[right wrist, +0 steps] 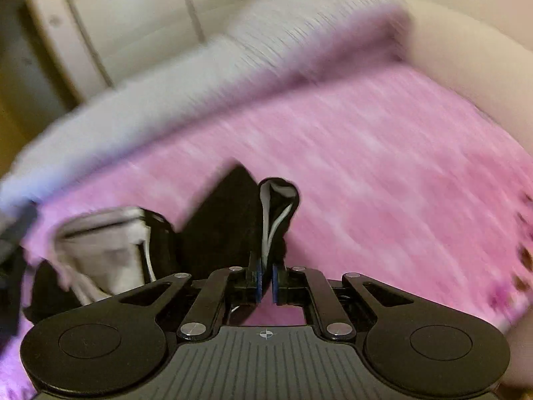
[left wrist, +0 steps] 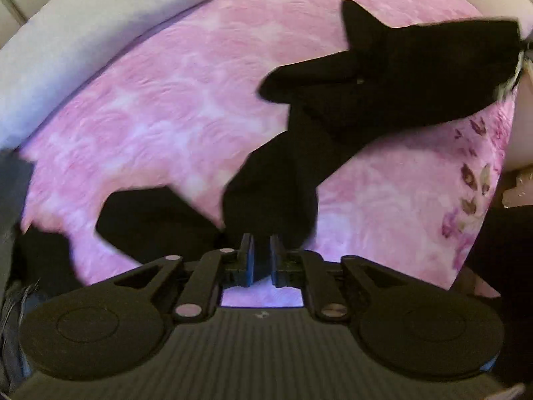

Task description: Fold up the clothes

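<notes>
Fold clothes, bed surface.

My left hand-held gripper points steeply down at the bed, which carries a pink rose-patterned cover. Between its blue-padded fingers sits a bunch of the black garment. A narrow gap shows between the pads and dark cloth fills it; I cannot tell whether the pads actually press on the fabric.

In the left wrist view the black garment is lifted off the cover. It runs from my left fingers up and to the right as a stretched band, widening into a dark mass near the right edge of the view. A loose flap hangs to the left of the gripper, over the pink cover. A pale padded edge borders the bed at upper left.

My right hand-held gripper is clenched on the same garment: the pads are nearly together, with a fold of black cloth trimmed with white stripes rising out from between them. A pale grey lining or inner face shows at lower left of that view. The right wrist view is heavily motion-blurred, and the pink cover fills it behind the cloth.
</notes>
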A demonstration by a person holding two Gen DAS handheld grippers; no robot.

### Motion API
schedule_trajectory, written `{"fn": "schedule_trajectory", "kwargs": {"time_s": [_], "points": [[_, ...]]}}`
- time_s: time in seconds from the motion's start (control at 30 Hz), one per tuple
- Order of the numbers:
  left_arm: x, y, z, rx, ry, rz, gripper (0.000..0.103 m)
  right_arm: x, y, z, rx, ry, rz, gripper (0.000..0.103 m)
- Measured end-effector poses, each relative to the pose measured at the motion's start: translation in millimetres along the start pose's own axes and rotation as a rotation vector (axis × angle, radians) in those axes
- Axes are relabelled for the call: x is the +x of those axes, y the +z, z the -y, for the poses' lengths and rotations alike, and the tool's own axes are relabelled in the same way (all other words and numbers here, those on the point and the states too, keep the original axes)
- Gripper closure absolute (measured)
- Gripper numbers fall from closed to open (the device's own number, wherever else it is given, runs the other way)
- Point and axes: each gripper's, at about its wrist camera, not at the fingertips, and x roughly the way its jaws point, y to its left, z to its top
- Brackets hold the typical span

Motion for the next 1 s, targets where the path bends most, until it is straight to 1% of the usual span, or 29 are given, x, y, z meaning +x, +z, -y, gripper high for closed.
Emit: {"fn": "schedule_trajectory", "kwargs": {"time_s": [0.03,0.07,0.1,0.17,0.23,0.3,0.37,0.4,0.43,0.47,0.5,0.53,0.57,0.63,0.67,0.7,0.73,0.77,0.8,0.83,0.87,0.9,0.93,0.97,1.0], "points": [[4,13,10,0.018,0.004,0.023,0.079,4,-7,13,0.024,-0.023,-0.017,0.102],[10,28,15,0.036,0.008,0.051,0.066,8,-14,25,0.051,-0.044,-0.03,0.103],[16,49,22,0.059,0.006,0.08,0.058,13,-21,36,0.079,-0.064,-0.043,0.103],[29,82,36,0.106,-0.004,0.13,0.054,19,-24,63,0.118,-0.096,-0.051,0.103],[49,127,53,0.135,-0.002,0.167,0.049,28,-17,88,0.151,-0.103,-0.059,0.103],[80,169,67,0.185,0.0,0.189,0.041,35,-5,105,0.163,-0.07,-0.066,0.103],[119,201,73,0.216,0.004,0.161,0.04,45,5,117,0.145,-0.035,-0.081,0.103],[138,217,75,0.231,0.006,0.144,0.04,52,5,120,0.138,-0.022,-0.099,0.101],[161,230,79,0.255,0.02,0.123,0.04,61,3,122,0.133,-0.012,-0.122,0.091],[181,236,81,0.293,0.036,0.104,0.04,70,0,124,0.127,-0.001,-0.144,0.069],[202,236,83,0.346,0.06,0.068,0.04,79,-2,126,0.122,0.01,-0.167,0.055],[225,236,85,0.4,0.085,0.028,0.04,88,-5,128,0.116,0.02,-0.189,0.033],[237,231,83,0.421,0.083,0.0,0.04,99,-11,127,0.102,0.04,-0.217,0.03],[260,221,78,0.449,0.07,-0.051,0.042,121,-26,121,0.049,0.051,-0.272,0.03],[271,215,75,0.463,0.063,-0.077,0.053,132,-33,118,0.021,0.053,-0.298,0.03],[282,210,73,0.477,0.056,-0.103,0.076,142,-40,116,0.002,0.042,-0.313,0.03],[283,207,69,0.444,0.017,-0.107,0.082,152,-47,115,-0.012,0.025,-0.322,0.03],[281,205,66,0.42,0.008,-0.102,0.096,160,-53,114,-0.006,0.014,-0.328,0.03],[270,202,61,0.401,0.002,-0.079,0.097,166,-57,114,0.017,0.009,-0.327,0.03],[258,199,55,0.382,-0.004,-0.054,0.097,170,-61,115,0.045,0.006,-0.322,0.034],[241,196,46,0.356,-0.002,-0.019,0.097,171,-61,112,0.057,-0.004,-0.322,0.05],[223,193,37,0.33,0.001,0.018,0.097,171,-60,109,0.062,-0.017,-0.324,0.052],[200,185,19,0.298,0.053,0.04,0.098,171,-59,105,0.067,-0.03,-0.326,0.061],[175,177,0,0.266,0.112,0.06,0.098,168,-56,102,0.069,-0.022,-0.327,0.08],[151,168,-18,0.234,0.172,0.079,0.098,165,-50,100,0.067,-0.004,-0.331,0.081]]}}
